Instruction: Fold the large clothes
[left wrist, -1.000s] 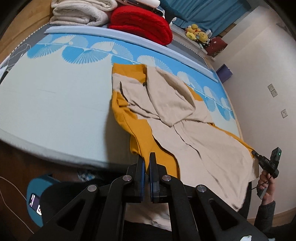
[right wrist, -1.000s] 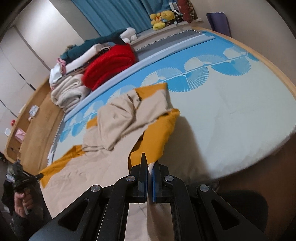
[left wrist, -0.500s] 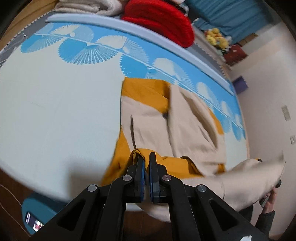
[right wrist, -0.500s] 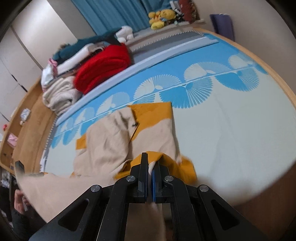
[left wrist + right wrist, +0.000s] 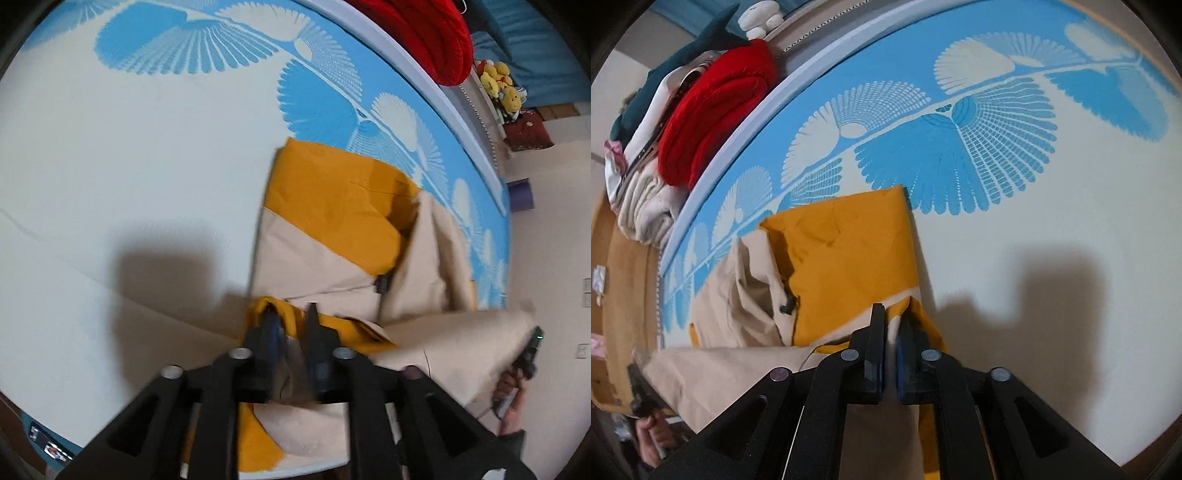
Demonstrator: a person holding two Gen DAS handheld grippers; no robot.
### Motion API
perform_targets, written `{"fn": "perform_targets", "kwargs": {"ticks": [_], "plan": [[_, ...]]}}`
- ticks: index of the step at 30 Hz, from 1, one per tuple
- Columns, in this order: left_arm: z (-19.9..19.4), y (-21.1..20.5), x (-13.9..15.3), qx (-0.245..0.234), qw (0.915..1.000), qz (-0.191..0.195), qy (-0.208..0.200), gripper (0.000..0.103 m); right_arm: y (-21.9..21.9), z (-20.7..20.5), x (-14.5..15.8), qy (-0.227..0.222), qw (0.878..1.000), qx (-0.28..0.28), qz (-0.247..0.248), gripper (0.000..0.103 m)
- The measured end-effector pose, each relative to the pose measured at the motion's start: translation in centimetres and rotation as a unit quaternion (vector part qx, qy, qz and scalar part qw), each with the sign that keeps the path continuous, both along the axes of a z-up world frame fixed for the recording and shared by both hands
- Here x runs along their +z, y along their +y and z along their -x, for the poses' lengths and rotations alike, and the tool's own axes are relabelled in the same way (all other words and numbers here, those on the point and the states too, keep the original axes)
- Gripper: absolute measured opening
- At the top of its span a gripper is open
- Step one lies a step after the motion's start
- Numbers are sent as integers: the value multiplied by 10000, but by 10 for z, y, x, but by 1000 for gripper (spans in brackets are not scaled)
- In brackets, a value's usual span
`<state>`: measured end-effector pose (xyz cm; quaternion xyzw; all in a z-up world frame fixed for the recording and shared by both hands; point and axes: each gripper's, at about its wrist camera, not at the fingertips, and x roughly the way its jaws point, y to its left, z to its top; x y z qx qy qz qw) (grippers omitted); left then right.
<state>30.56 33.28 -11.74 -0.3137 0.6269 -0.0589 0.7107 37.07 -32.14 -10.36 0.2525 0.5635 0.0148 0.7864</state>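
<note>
Gripping the jacket (image 5: 846, 258) hem on the mattress (image 5: 1034, 240), right gripper (image 5: 891, 325) nearly closed; left gripper (image 5: 290, 317) jaws just opening, fabric loose between.

No text, label, brand, number or sign can be read in either view; the small lit screen (image 5: 50, 445) at the near left corner of the left wrist view shows only blurred bright marks, too small to make out, and the bed cover (image 5: 960, 147) carries a blue and white fan pattern, without any letters
</note>
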Motion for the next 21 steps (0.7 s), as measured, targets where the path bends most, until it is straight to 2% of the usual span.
{"fn": "perform_targets", "kwargs": {"ticks": [2,3,5,8,10,13,16,19,21], "plan": [[0,-1,7,-65,9998,158,-88,50,1,-2,3,-7,9998,179,-70,18],[2,-2,11,-121,9996,184,-157,51,3,-1,7,-48,9995,270,-141,23],[6,-6,15,-208,9994,218,-181,52,4,6,14,-161,9985,372,-372,38],[16,-4,26,-205,9990,211,-341,52,1,19,22,-296,9980,270,-483,39],[24,0,36,-180,9986,38,-499,52,-2,29,31,-480,9977,211,-431,39],[38,3,44,-321,9958,-579,-636,53,0,45,42,-731,9968,306,-43,39],[47,-6,31,-756,9884,-1256,-392,54,9,55,38,-556,9949,633,559,40],[48,-24,18,-1344,9748,-1766,-246,54,22,60,25,-316,9866,1059,1204,40],[47,-38,13,-1728,9603,-2167,-305,54,30,61,14,-162,9768,1359,1644,40]]}}
